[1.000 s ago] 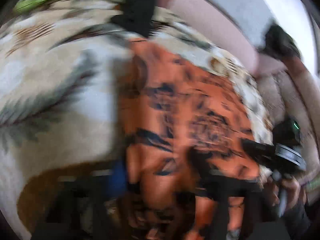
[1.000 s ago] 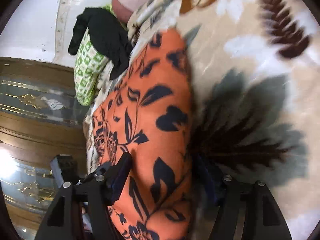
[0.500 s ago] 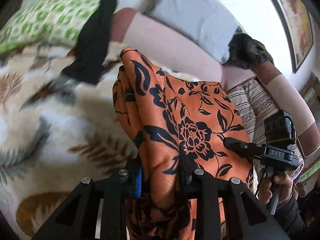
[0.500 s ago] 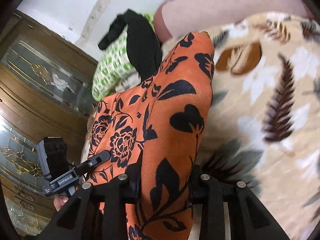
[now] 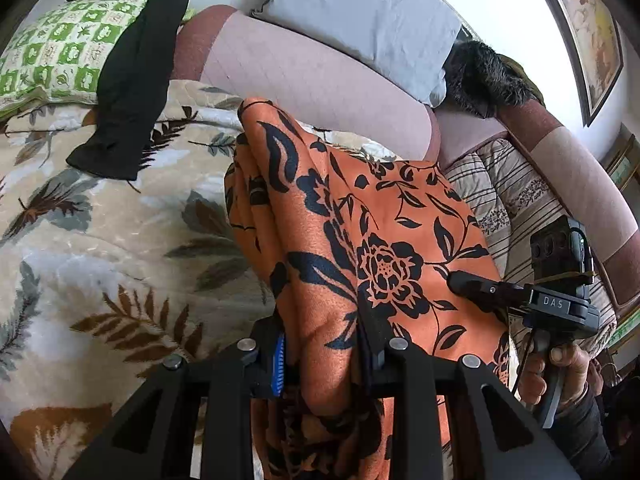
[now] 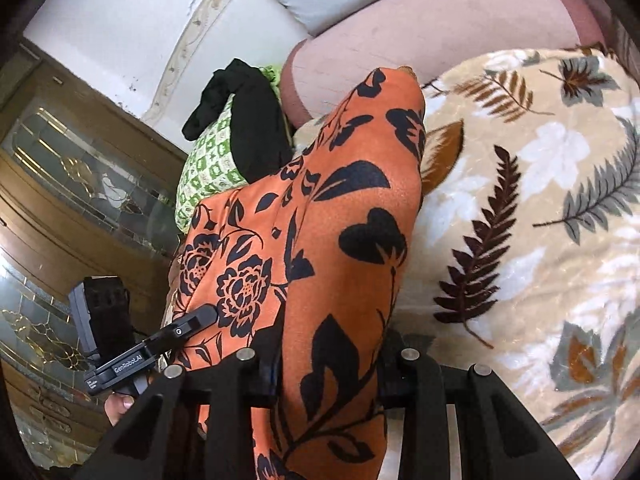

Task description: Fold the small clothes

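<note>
The orange cloth with black flower print (image 5: 380,220) is held up above the leaf-patterned blanket on the bed (image 5: 100,240), gripped by the left claw (image 5: 324,356) and the right claw (image 6: 328,364). No finished fold is seen; folding and laying down are judged to remain.

The orange garment (image 5: 380,216) looks like soft matt cloth; beside the gripper, the leaf blanket (image 6: 540,208) seems fleecy, perhaps plush.

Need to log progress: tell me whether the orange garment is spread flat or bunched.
Bunched: the orange garment hangs in lengthwise folds, lifted off the leaf-print blanket.
</note>
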`<action>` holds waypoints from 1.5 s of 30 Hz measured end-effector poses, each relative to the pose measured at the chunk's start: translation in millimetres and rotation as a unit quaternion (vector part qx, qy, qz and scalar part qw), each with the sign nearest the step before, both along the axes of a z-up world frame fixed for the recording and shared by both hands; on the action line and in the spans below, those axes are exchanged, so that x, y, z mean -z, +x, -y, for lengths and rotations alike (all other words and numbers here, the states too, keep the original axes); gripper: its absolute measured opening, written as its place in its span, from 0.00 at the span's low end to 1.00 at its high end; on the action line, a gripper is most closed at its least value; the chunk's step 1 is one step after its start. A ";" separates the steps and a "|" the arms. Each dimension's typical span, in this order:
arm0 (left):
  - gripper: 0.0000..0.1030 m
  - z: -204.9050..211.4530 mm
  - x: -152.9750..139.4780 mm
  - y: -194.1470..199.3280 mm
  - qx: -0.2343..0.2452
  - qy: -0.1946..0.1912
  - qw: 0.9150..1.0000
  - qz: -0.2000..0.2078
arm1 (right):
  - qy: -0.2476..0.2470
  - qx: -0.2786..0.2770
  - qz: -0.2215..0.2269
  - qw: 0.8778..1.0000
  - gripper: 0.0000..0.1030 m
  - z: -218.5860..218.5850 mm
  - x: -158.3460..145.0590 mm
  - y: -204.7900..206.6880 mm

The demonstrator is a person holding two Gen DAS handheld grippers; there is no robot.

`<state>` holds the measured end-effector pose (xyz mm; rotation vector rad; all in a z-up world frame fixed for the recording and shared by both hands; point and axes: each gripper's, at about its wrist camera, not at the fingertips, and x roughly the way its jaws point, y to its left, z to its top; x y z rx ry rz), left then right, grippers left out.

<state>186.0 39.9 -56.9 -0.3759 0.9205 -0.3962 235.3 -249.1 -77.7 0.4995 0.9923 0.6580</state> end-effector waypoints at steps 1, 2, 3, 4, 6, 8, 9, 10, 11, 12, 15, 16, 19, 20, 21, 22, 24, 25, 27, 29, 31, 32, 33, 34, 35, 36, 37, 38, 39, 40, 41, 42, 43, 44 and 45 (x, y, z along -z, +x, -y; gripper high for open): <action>0.28 1.5 2.9 1.6 -0.001 -0.001 1.000 -0.003 | 0.001 0.002 -0.002 1.000 0.34 1.5 3.0 1.5; 0.28 2.4 5.7 3.3 -0.001 0.000 1.000 -0.007 | 0.003 0.002 -0.005 1.000 0.34 3.1 5.7 2.9; 0.28 3.6 7.5 3.5 -0.001 0.001 1.000 -0.008 | 0.004 0.002 -0.007 1.000 0.34 4.6 8.1 4.1; 0.28 5.5 8.6 4.5 -0.001 0.003 1.000 -0.009 | 0.004 0.002 -0.008 1.000 0.34 5.6 10.0 5.5; 0.28 8.3 11.0 6.9 -0.002 0.006 1.000 -0.009 | 0.008 0.001 -0.012 1.000 0.34 7.5 14.7 8.4; 0.28 10.3 13.5 8.9 -0.004 0.006 1.000 -0.009 | 0.010 0.002 -0.014 1.000 0.34 9.1 17.8 11.1; 0.28 11.0 15.8 10.7 -0.005 0.005 1.000 -0.011 | 0.011 0.002 -0.014 1.000 0.34 9.7 19.5 12.5; 0.28 11.5 18.0 12.5 -0.006 0.005 1.000 -0.014 | 0.011 0.002 -0.015 1.000 0.34 10.4 21.3 14.5; 0.28 12.3 19.8 14.2 -0.007 0.007 1.000 -0.016 | 0.011 0.002 -0.016 1.000 0.34 10.5 22.9 15.5; 0.28 13.1 21.1 15.2 -0.007 0.007 1.000 -0.016 | 0.012 0.002 -0.018 1.000 0.34 10.8 25.0 16.9; 0.28 16.0 27.1 18.9 -0.007 0.009 1.000 -0.020 | 0.017 0.003 -0.023 1.000 0.34 13.1 32.3 20.1; 0.28 17.0 29.6 19.9 -0.007 0.010 1.000 -0.021 | 0.018 0.003 -0.026 1.000 0.34 14.0 35.5 21.3; 0.29 20.2 41.1 23.7 -0.007 0.013 0.999 -0.030 | 0.019 0.003 -0.035 0.999 0.34 16.2 45.1 25.4; 0.29 20.8 45.4 25.1 -0.008 0.014 0.999 -0.033 | 0.019 0.003 -0.039 0.999 0.34 16.8 48.9 26.5; 0.29 21.8 49.5 26.2 -0.009 0.014 0.999 -0.037 | 0.018 0.004 -0.043 0.999 0.34 17.2 53.5 28.0; 0.29 22.5 55.3 28.2 -0.010 0.014 0.999 -0.043 | 0.018 0.005 -0.048 0.999 0.34 17.5 57.5 29.0; 0.29 23.5 65.5 31.3 -0.011 0.018 0.998 -0.053 | 0.016 0.005 -0.057 0.998 0.34 17.8 67.7 32.1; 0.30 24.1 70.7 32.9 -0.011 0.019 0.998 -0.059 | 0.017 0.006 -0.063 0.998 0.34 18.0 73.1 33.5; 0.36 25.5 82.6 35.6 -0.011 0.029 0.997 -0.077 | 0.010 0.009 -0.075 0.997 0.34 17.9 85.9 36.1; 0.43 22.5 87.0 34.2 -0.021 0.038 0.996 -0.077 | 0.011 0.018 -0.095 0.995 0.40 19.6 98.5 37.7; 0.54 17.6 84.5 30.7 -0.032 0.045 0.996 -0.071 | 0.014 0.034 -0.102 0.994 0.47 25.2 103.5 36.4; 0.55 14.1 79.3 27.2 -0.035 0.050 0.996 -0.063 | 0.008 0.040 -0.096 0.995 0.48 28.3 100.9 34.0; 0.55 11.8 74.0 23.9 -0.037 0.055 0.996 -0.054 | 0.006 0.041 -0.093 0.995 0.48 30.5 98.3 32.6; 0.55 9.6 66.7 18.8 -0.039 0.062 0.996 -0.043 | -0.004 0.047 -0.089 0.995 0.48 33.2 93.0 29.9; 0.55 7.6 60.4 14.3 -0.041 0.067 0.996 -0.034 | -0.021 0.054 -0.076 0.995 0.48 35.5 84.9 25.8; 0.55 6.0 52.2 7.4 -0.041 0.068 0.997 -0.019 | -0.031 0.057 -0.064 0.996 0.48 36.2 77.9 22.2; 0.55 6.2 44.6 0.2 -0.038 0.066 0.997 -0.004 | -0.042 0.063 -0.049 0.996 0.48 36.4 67.1 16.9; 0.55 7.3 39.6 -4.2 -0.033 0.068 0.997 0.006 | -0.048 0.066 -0.035 0.996 0.48 35.4 57.6 11.7; 0.55 10.4 35.6 -9.5 -0.028 0.074 0.997 0.018 | -0.046 0.066 -0.016 0.997 0.48 34.8 46.7 5.5; 0.55 13.1 34.9 -11.9 -0.023 0.081 0.996 0.025 | -0.035 0.063 -0.004 0.997 0.48 33.8 38.0 -0.4; 0.55 16.5 37.1 -12.7 -0.018 0.089 0.996 0.027 | -0.025 0.059 0.004 0.998 0.48 31.9 32.4 -4.9; 0.55 20.3 43.3 -10.2 -0.015 0.101 0.995 0.018 | -0.008 0.046 0.009 0.999 0.48 27.5 28.1 -9.4; 0.55 22.4 51.2 -6.6 -0.018 0.114 0.993 0.006 | 0.007 0.032 0.006 0.999 0.48 21.0 27.4 -11.2; 0.55 23.2 60.8 -3.0 -0.022 0.129 0.991 -0.006 | 0.020 0.017 -0.001 1.000 0.50 14.2 29.8 -12.4; 0.57 22.5 71.2 0.5 -0.026 0.143 0.989 -0.017 | 0.017 0.005 -0.008 1.000 0.52 7.3 35.9 -12.6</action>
